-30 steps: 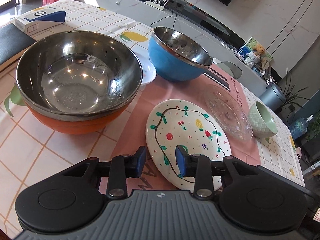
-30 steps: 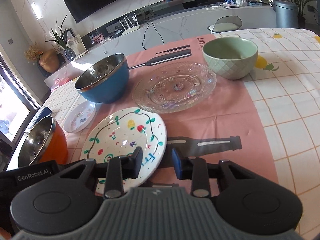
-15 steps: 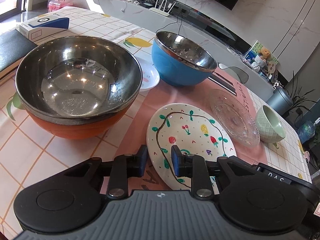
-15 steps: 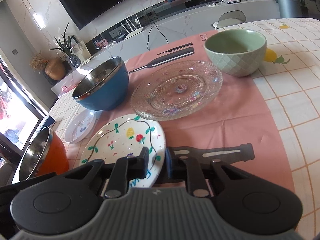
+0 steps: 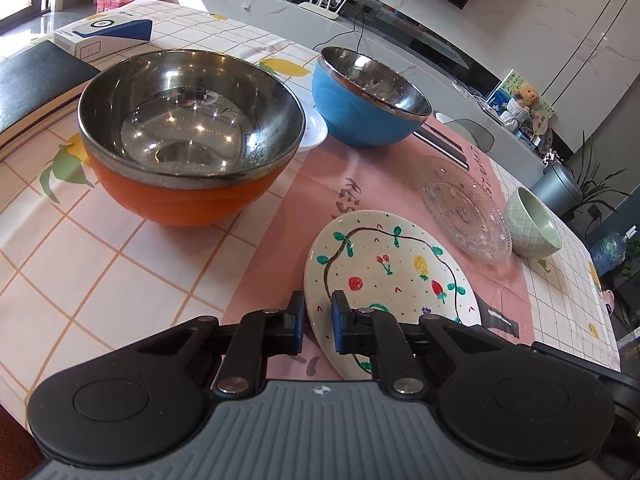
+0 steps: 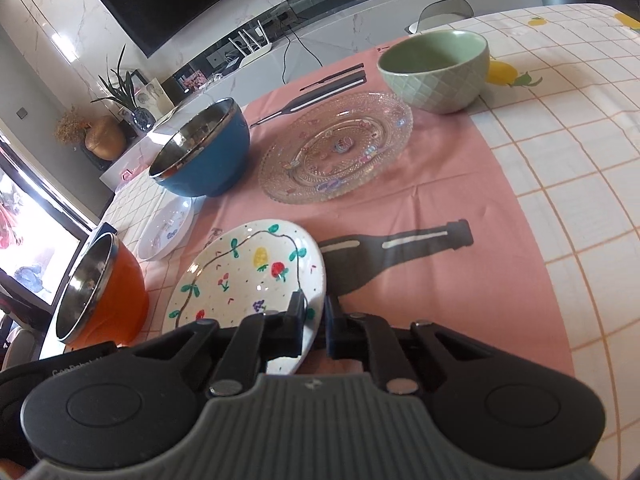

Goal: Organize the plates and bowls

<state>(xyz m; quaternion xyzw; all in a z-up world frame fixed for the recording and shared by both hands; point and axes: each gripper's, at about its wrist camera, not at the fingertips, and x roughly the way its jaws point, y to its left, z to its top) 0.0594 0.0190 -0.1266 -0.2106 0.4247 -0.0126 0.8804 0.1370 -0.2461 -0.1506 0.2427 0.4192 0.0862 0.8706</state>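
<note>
A white painted plate [image 5: 384, 272] [image 6: 240, 276] with fruit drawings lies on the pink cloth between both grippers. My left gripper [image 5: 319, 320] has its jaws closing around the plate's near left rim, with a thin gap still showing at the left pad. My right gripper [image 6: 316, 320] is also closing and pinches the plate's near right rim, which looks slightly raised off the cloth. Beyond stand an orange steel bowl [image 5: 188, 200], a blue steel bowl [image 5: 352, 116], a clear glass plate [image 5: 460, 204], a green bowl [image 5: 532, 224] and a small white plate [image 6: 168, 224].
A white and blue box [image 5: 104, 36] and a black flat item [image 5: 36, 80] lie at the table's far left. The checked tablecloth [image 6: 560, 200] stretches to the right of the pink runner. A chair back [image 6: 444, 8] stands past the far edge.
Both grippers' jaws have narrowed around the painted plate's rim. The right gripper rolled and shifted a little, and the plate's right side now looks lifted.
</note>
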